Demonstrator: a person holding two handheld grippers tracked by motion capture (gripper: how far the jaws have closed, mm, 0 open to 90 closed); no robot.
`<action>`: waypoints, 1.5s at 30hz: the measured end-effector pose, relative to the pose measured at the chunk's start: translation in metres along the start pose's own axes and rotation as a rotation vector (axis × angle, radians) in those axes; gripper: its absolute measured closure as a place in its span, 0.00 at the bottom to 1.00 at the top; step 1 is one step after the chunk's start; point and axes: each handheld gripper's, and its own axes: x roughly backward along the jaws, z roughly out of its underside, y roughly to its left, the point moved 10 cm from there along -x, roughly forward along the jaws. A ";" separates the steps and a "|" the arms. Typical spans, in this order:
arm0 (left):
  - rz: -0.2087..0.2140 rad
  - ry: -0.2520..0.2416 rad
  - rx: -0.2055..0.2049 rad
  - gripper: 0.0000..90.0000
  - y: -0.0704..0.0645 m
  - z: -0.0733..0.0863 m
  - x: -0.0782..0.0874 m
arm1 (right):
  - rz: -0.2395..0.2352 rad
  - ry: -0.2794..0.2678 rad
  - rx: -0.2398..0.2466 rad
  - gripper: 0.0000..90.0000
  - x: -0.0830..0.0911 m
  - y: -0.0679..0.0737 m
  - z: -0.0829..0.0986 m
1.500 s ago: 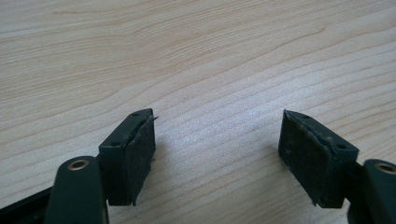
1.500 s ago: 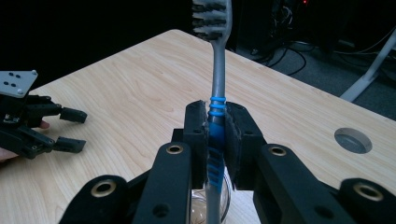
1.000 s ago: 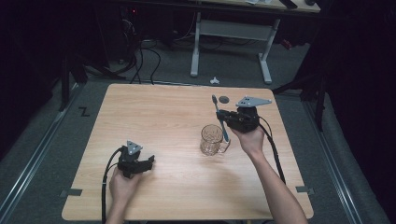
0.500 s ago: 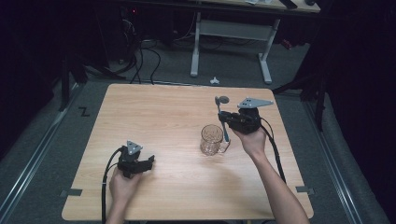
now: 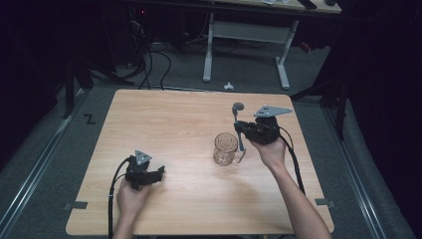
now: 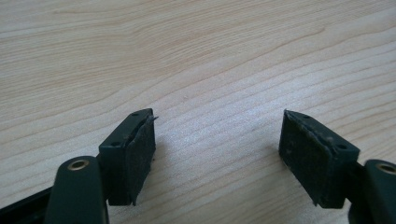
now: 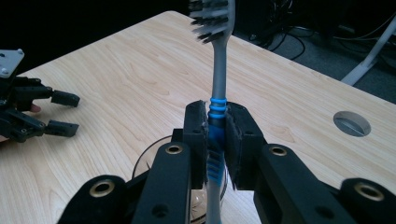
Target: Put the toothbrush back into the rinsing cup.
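Here, right tool (image 7: pixel 215 140) clamping toothbrush (image 7: pixel 215 88), no legible writing

Left gripper (image 6: pixel 217 154) held low over the desk (image 6: pixel 196 60), its two black jaws stood wide apart, worn pads (image 6: pixel 142 156) faced each other, pale wood grain ran between and beyond them, nothing gripped

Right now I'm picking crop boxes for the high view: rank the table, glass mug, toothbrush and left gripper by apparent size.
1. Table, by far the largest.
2. Left gripper, with its grey plate.
3. Glass mug and toothbrush: too alike to rank. The brush looks longer but much thinner, and being held closer to the camera may enlarge it.
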 end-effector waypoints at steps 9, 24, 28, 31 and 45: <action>0.001 0.001 0.000 0.31 0.000 0.000 0.000 | 0.002 0.014 0.009 0.89 0.003 0.001 0.002; 0.000 0.001 -0.001 0.31 0.000 0.000 0.000 | 0.006 0.029 0.015 0.89 0.007 0.001 0.008; -0.001 0.001 -0.002 0.31 0.000 0.000 0.000 | 0.007 0.031 0.008 0.88 0.008 0.000 0.011; -0.001 0.002 -0.002 0.31 0.000 0.000 0.000 | 0.007 0.033 0.006 0.88 0.009 -0.001 0.013; -0.002 0.002 -0.004 0.31 0.000 0.000 0.000 | 0.010 0.037 -0.005 0.88 0.013 -0.002 0.023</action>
